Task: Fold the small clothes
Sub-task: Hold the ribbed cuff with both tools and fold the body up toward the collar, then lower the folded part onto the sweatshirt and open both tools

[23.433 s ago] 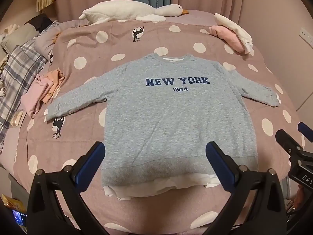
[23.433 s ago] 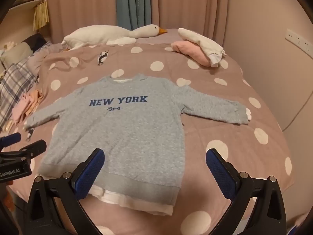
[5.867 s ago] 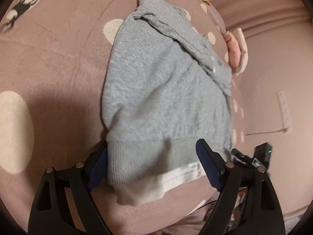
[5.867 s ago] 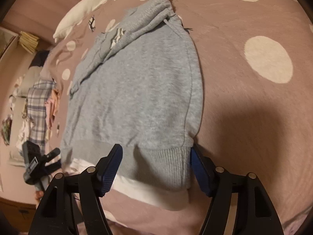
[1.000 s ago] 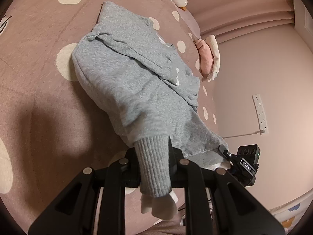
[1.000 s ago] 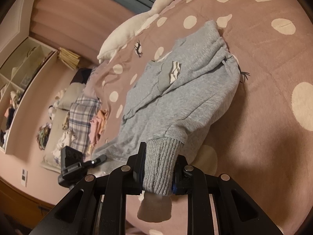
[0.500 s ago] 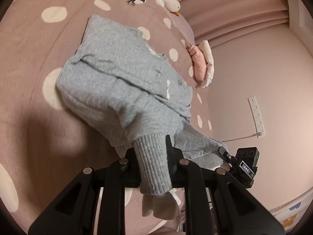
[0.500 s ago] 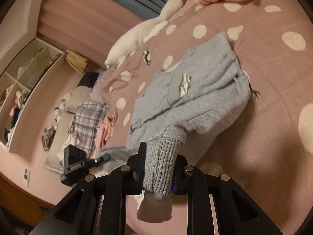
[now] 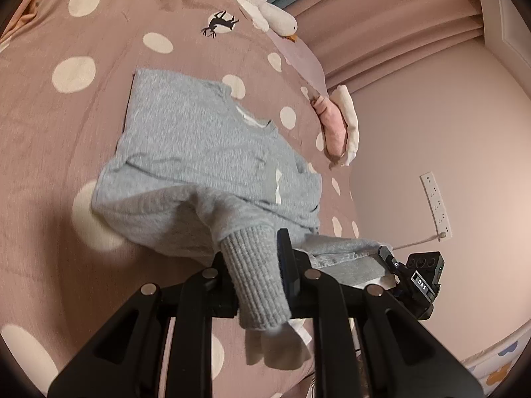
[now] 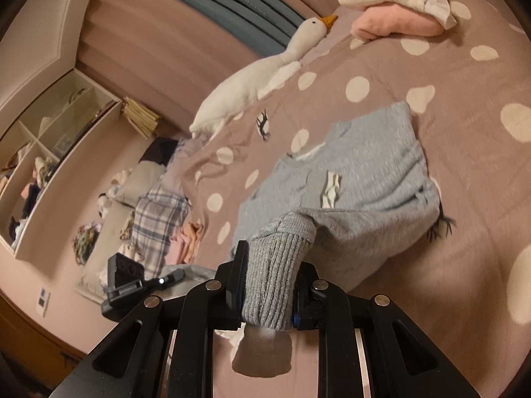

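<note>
The grey sweatshirt (image 9: 199,152) lies on the pink dotted bed cover (image 9: 49,139), sleeves folded across its back. My left gripper (image 9: 255,278) is shut on the left corner of the ribbed hem (image 9: 259,282), lifted above the bed. My right gripper (image 10: 268,285) is shut on the other hem corner (image 10: 272,282); the sweatshirt body (image 10: 365,179) stretches away toward its collar end. A white inner layer (image 10: 262,355) hangs below the hem. Each gripper shows in the other's view: the right one (image 9: 415,278) and the left one (image 10: 132,285).
A white goose plush (image 10: 259,76) lies at the head of the bed. Folded pink and cream clothes (image 10: 398,10) sit by the wall. A plaid garment and a pile of small clothes (image 10: 159,219) lie on the bed's left side. Shelves (image 10: 43,139) stand beyond.
Both grippers have lifted the hem higher and carried it toward the collar; the lower half of the sweatshirt is rising off the bed and more bed cover shows beneath.
</note>
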`<state>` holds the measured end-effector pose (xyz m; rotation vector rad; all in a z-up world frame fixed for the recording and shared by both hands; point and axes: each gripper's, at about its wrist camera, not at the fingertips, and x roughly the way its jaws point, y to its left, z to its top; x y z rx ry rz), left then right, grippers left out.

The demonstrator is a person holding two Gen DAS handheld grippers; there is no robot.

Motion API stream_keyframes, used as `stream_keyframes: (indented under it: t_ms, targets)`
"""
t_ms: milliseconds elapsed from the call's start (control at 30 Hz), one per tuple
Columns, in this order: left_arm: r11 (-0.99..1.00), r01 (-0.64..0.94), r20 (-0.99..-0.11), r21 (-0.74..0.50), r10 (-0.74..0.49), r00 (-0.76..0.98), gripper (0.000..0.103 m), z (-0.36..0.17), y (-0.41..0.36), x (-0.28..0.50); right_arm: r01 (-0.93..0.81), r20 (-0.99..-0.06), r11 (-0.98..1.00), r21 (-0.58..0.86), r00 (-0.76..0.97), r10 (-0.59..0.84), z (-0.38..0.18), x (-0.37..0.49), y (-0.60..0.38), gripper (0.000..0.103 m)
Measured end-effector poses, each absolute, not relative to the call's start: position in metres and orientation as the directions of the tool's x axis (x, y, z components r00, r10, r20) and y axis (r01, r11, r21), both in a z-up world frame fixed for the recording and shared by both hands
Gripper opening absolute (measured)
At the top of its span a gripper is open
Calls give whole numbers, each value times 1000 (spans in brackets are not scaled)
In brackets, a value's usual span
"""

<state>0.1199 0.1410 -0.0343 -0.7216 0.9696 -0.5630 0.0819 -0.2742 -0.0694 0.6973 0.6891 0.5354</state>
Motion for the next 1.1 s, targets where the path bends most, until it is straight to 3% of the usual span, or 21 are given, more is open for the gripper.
stream_keyframes:
  t_ms: [600,1100]
  targets:
    - [616,94,-499,-782,-709,497,15,-11,139,216,-221,-331,666,712,731,597,-43,146,-294,22]
    - [561,-42,-502,-827,-702,505,15,-52,149,305,-116,-402,681,723,731,552,-63,226,-301,22]
